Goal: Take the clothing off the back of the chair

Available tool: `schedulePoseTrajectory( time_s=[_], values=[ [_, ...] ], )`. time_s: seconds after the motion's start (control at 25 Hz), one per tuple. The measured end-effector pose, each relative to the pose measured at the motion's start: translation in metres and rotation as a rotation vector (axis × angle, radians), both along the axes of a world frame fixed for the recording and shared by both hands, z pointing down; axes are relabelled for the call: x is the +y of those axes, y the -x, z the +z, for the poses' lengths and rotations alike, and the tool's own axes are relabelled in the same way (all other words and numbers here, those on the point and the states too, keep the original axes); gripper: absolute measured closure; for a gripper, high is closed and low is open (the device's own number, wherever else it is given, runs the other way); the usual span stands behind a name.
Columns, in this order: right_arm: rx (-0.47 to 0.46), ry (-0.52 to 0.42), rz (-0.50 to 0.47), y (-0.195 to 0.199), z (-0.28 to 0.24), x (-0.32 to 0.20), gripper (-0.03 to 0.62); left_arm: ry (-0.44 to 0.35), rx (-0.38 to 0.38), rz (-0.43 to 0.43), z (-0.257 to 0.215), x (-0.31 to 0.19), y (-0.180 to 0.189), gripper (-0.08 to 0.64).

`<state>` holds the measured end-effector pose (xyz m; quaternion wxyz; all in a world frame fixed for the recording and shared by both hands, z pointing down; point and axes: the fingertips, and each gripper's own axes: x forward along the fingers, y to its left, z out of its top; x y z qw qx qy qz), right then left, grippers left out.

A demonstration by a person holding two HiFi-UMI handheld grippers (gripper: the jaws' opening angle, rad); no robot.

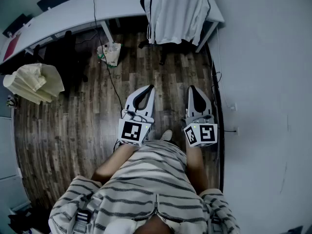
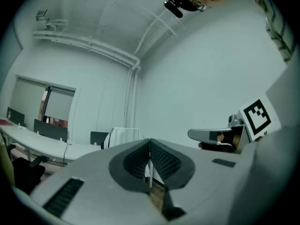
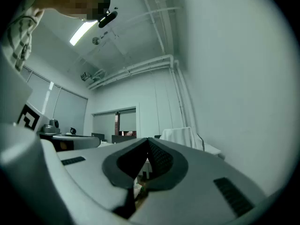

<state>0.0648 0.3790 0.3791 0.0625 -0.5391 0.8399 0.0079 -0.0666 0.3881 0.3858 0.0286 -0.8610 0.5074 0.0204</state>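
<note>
A white garment with dark stripes [image 1: 174,12] hangs over the back of a dark chair [image 1: 165,47] at the far end of the room, pushed in at the white desk [image 1: 73,14]. It also shows far off as the white garment [image 2: 123,136] in the left gripper view and the white garment [image 3: 178,136] in the right gripper view. My left gripper [image 1: 150,87] and right gripper [image 1: 191,88] are held side by side in front of the person, well short of the chair. Both are shut with nothing between the jaws.
A second chair with a pale yellow cloth [image 1: 33,82] stands at the left. A plastic bag [image 1: 110,52] and a black cable [image 1: 111,77] lie on the wooden floor between me and the desk. A white wall [image 1: 263,82] runs along the right.
</note>
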Motion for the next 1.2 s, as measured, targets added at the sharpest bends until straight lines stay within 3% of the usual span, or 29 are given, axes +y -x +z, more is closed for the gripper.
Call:
schedulePoseTrajectory(
  time_s=[0.32, 0.72, 1.2],
  values=[
    [-0.046, 0.029, -0.015, 0.013, 0.004, 0.002, 0.577, 0.018, 0.014, 0.008, 0.002, -0.001, 0.011, 0.537],
    [-0.024, 0.037, 0.038, 0.042, 0.007, 0.012, 0.577, 0.031, 0.025, 0.044, 0.012, 0.011, 0.041, 0.537],
    [-0.001, 0.035, 0.053, 0.061, 0.008, -0.018, 0.577, 0.038, 0.035, 0.061, 0.016, -0.025, 0.058, 0.537]
  ],
)
